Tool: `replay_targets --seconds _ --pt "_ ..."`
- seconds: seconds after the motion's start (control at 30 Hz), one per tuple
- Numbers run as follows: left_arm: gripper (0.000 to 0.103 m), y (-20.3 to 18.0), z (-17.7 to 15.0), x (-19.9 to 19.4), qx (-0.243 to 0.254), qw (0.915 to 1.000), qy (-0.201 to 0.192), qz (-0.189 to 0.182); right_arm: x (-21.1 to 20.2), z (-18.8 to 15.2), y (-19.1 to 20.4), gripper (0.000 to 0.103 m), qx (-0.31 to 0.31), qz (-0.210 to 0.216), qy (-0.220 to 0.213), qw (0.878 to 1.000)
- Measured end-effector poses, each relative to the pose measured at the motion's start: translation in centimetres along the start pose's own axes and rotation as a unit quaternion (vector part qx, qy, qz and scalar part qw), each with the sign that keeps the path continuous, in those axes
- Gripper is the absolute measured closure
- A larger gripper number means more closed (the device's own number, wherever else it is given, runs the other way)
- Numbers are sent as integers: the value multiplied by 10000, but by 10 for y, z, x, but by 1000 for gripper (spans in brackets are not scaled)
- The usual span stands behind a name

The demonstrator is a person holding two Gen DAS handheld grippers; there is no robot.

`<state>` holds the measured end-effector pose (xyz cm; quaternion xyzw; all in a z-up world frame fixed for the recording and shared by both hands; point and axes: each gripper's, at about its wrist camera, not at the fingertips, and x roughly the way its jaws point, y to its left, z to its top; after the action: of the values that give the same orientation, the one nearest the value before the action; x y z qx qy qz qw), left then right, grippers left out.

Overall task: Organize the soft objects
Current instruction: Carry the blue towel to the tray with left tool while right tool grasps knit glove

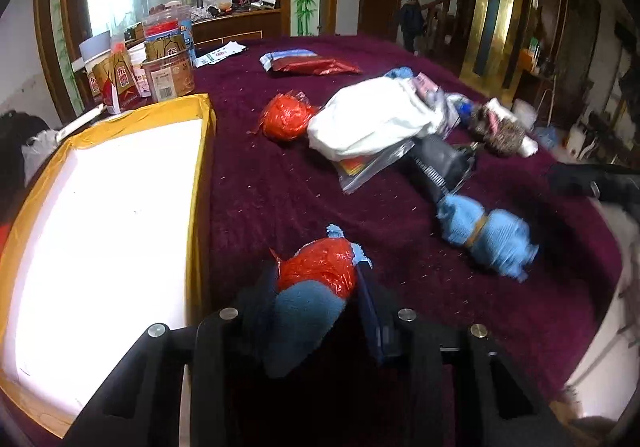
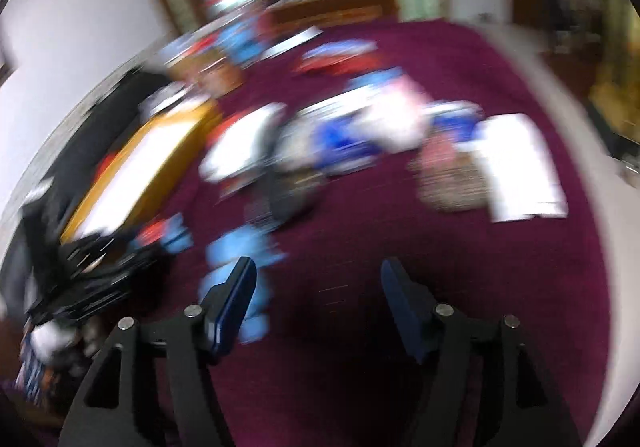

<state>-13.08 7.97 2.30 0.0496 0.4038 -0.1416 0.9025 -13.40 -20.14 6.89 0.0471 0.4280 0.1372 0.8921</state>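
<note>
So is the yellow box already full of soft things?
No, the yellow box shows only its bare white bottom, while the left gripper holds the blue and red bundle beside it.

A deep maroon velvety cloth (image 1: pixel 280 187) covers the bench, matt and napped. At lower centre, the left gripper (image 1: pixel 316 279), matt black plastic with shiny metal bolts, pinches a bundle (image 1: pixel 316 271) of fuzzy blue fleece wrapped in crinkled, glossy red plastic film. At the left, the box (image 1: pixel 200 151) has glossy yellow tape on its rim and a smooth white inside. Right of centre lies a soft blue cloth roll (image 1: pixel 488 235). At upper left, clear plastic jars (image 1: pixel 168 23) gleam. The right wrist view is blurred; the right gripper (image 2: pixel 318 287) looks like matt black plastic.
</note>
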Motion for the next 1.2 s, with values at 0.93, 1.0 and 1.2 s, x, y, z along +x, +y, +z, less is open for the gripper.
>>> replay_targets --seconds 0.93,1.0,1.2 --pt "64 145 33 -76 -1903 9788 -586 -483 20 80 29 51 -411 -514 -444 9968" --pt "64 164 45 -59 -1995 9784 -394 -363 26 83 58 51 -586 -209 -360 9974" --pt "64 212 69 1 -2549 9663 148 -316 66 94 157 51 -1131 562 31 9920"
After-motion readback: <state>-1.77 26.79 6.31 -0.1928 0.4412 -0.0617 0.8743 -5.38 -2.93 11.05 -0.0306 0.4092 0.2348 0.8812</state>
